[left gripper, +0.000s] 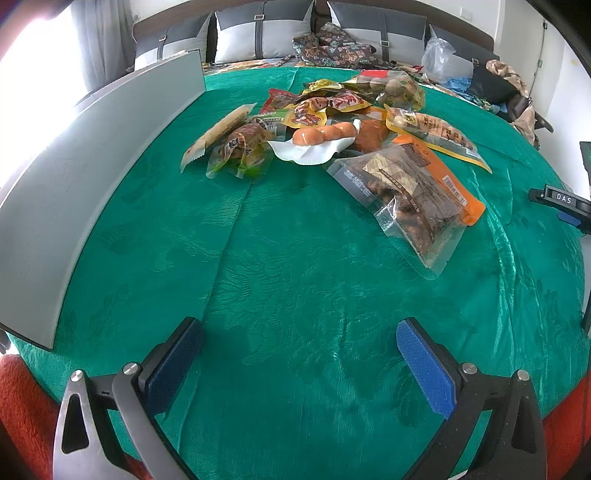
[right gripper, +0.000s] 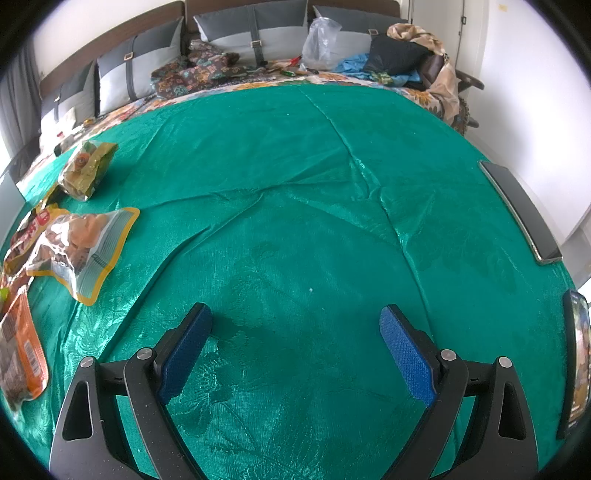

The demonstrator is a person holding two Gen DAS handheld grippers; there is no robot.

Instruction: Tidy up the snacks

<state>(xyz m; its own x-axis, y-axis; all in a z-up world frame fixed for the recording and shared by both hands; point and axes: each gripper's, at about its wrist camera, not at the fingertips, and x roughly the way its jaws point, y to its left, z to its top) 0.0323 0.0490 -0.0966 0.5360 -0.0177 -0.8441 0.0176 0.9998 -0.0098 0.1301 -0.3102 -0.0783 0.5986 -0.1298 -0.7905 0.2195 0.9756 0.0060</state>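
Note:
A heap of snack packets [left gripper: 332, 110] lies on the green cloth [left gripper: 295, 258] in the left wrist view, far ahead of my left gripper [left gripper: 300, 332]. Nearest is a clear and orange bag of brown pieces [left gripper: 417, 192]. A sausage pack [left gripper: 321, 134] rests on a white tray, and a green-edged packet [left gripper: 240, 151] lies to its left. My left gripper is open over bare cloth. My right gripper [right gripper: 295, 317] is also open over bare cloth. The yellow-edged packet [right gripper: 81, 247], a greenish bag [right gripper: 86, 170] and the orange bag [right gripper: 18, 362] lie at its far left.
A grey flat board [left gripper: 92, 158] lies along the left edge of the cloth. A phone [right gripper: 521, 210] and another screen [right gripper: 578, 362] sit at the right edge. Pillows [left gripper: 264, 33], patterned fabric [left gripper: 332, 48] and a plastic bag [right gripper: 319, 44] lie beyond the cloth. The other gripper's tip [left gripper: 557, 203] shows at far right.

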